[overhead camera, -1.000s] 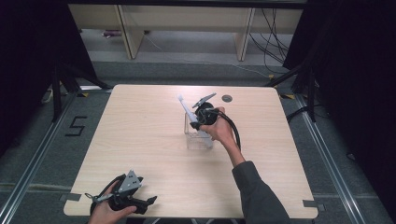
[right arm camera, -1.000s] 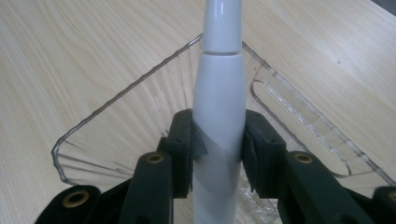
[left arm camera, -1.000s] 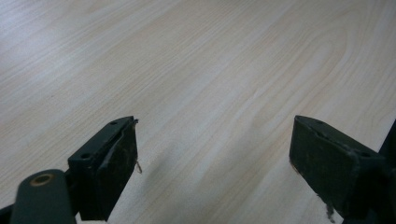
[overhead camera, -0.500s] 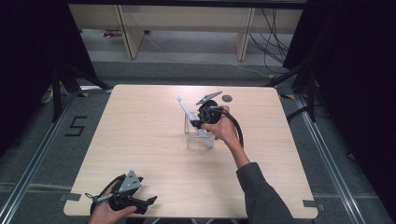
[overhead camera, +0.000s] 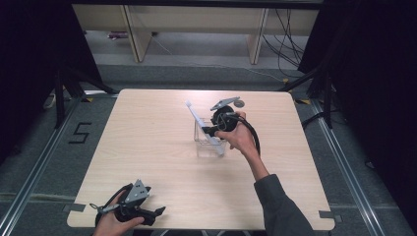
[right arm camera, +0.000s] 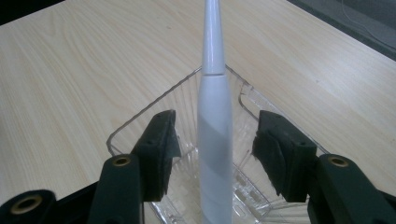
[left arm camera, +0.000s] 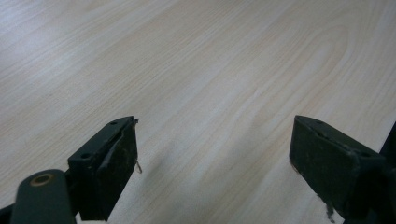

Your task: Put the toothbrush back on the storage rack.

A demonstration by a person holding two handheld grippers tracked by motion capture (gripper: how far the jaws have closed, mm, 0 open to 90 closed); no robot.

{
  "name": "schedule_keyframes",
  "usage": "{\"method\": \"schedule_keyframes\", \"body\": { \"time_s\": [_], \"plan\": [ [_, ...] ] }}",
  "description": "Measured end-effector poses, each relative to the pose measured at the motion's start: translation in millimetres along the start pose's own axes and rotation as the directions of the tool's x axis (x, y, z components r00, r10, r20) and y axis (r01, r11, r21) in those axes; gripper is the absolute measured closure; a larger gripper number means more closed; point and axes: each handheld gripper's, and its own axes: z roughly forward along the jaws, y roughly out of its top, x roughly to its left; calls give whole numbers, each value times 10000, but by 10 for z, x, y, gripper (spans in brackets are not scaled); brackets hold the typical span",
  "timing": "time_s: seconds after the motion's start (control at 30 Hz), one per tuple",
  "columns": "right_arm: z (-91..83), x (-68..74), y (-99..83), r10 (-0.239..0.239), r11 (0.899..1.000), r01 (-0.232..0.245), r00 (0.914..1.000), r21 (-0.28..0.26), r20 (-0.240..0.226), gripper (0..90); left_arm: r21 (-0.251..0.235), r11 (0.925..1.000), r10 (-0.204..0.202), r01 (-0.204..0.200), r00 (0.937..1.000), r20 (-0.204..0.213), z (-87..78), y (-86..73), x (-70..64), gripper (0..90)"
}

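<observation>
1. White toothbrush [right arm camera: 214,135] leans in clear plastic container [right arm camera: 140,121] mid-table, between right gripper [right arm camera: 215,149] jaws, which stand apart, untouching.
2. Left gripper [left arm camera: 212,154] wide, empty, over bare table [left arm camera: 196,60] near front edge.

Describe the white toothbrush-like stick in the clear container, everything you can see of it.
The white stick is slim and smooth, plastic by its look, with a thicker lower body, a seam, and a narrower neck tapering upward. It leans tilted in the clear ribbed container, its lower end inside and its top past the rim. The right gripper has its fingers open on either side of it, not touching.
</observation>
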Motion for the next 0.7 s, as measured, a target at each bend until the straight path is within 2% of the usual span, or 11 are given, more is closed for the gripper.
{"method": "schedule_keyframes", "body": {
  "time_s": [0.13, 0.33, 0.37, 0.4, 0.47, 0.5, 0.53, 0.57, 0.6, 0.63, 0.7],
  "plan": [
    [-49, 1, -14, 108, 9999, -108, 9999, 51, 10, 457, 3, 9999, -118, 118, 9999, -16, 1, -3, -6, 149],
    [-147, -6, -60, 337, 9990, -333, 9994, -302, 120, 415, 70, 9999, -107, 107, 9999, -9, -4, -1, -6, 150],
    [-171, -5, -64, 355, 9991, -351, 9992, -230, 168, 409, 184, 9998, 98, -96, 9999, -97, -9, -1, 11, 150],
    [-178, -17, -74, 254, 9989, -248, 9996, -398, 158, 406, 193, 9998, 104, -102, 9999, -105, -9, -1, 12, 150],
    [-186, -8, -85, 423, 9976, -415, 9990, -549, 139, 404, 143, 9999, 26, -25, 10000, -66, -6, -2, 7, 150],
    [-225, -6, -89, 601, 9975, -597, 9981, -387, 97, 400, 163, 9999, 12, -11, 10000, -35, -5, -2, 9, 150],
    [-232, -14, -101, 452, 9974, -445, 9989, -564, 103, 401, 277, 9996, 87, -85, 9999, -70, -8, 1, 17, 150],
    [-263, -2, -122, 517, 9965, -503, 9985, -662, 198, 402, 139, 9999, -11, 11, 10000, -5, -4, -2, 5, 150],
    [-285, -7, -125, 356, 9979, -348, 9993, -545, 136, 402, 132, 9999, -1, 1, 10000, -14, -3, -2, 5, 150],
    [-272, 3, -143, 417, 9954, -396, 9989, -877, 224, 402, 132, 9999, -1, 1, 10000, -14, -3, -2, 5, 150],
    [-306, 7, -161, 395, 9963, -381, 9991, -775, 171, 402, 187, 9998, 84, -82, 9999, -103, -5, -3, 12, 150]
  ]
}}
